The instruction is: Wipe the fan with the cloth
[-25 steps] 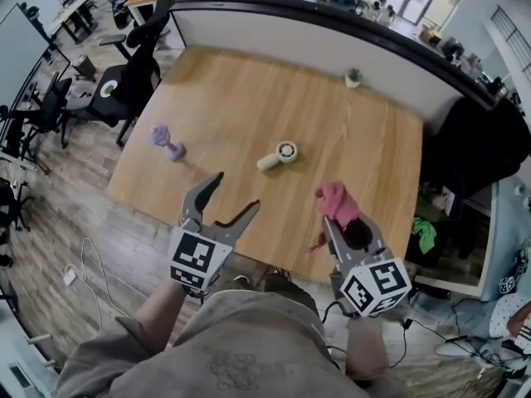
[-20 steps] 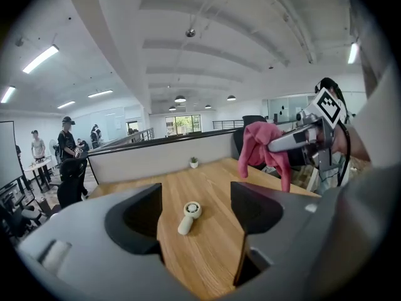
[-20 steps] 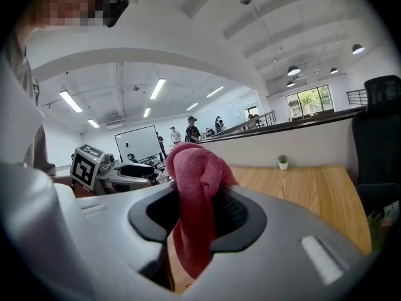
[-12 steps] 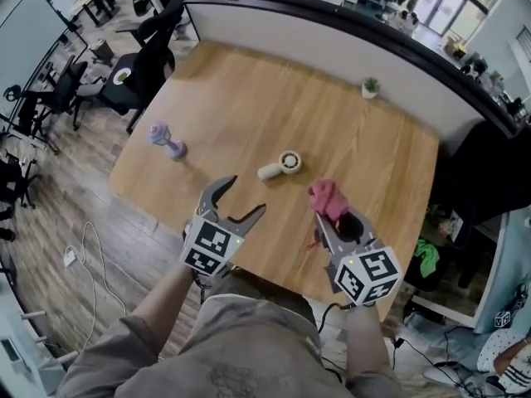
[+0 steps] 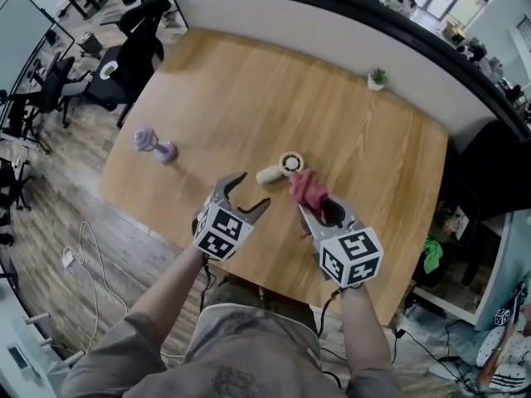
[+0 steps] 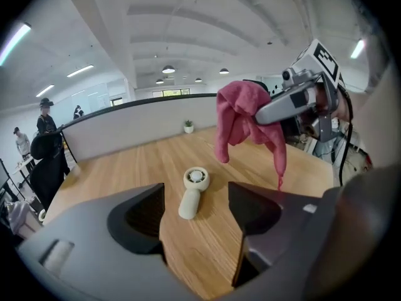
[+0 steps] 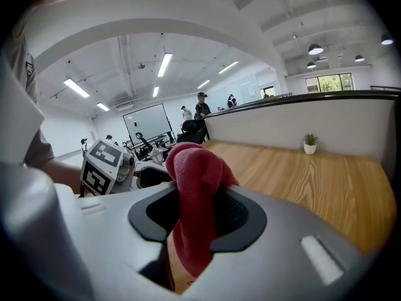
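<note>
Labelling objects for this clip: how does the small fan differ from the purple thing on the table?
The fan is cream, the purple object lilac. The fan has a round head on a short handle; the purple object looks dumbbell-like, knobbed at both ends. The fan lies near the middle of the table; the purple object sits by its left edge. Both rest on it.

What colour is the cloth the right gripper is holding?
The cloth is pinkish red, clearest in the left gripper view.

You face a wooden table (image 5: 249, 98): a white partition (image 5: 274, 25) lines its far edge, black office chairs (image 5: 116, 81) stand left, plank floor (image 5: 58, 197) lies beneath.
</note>
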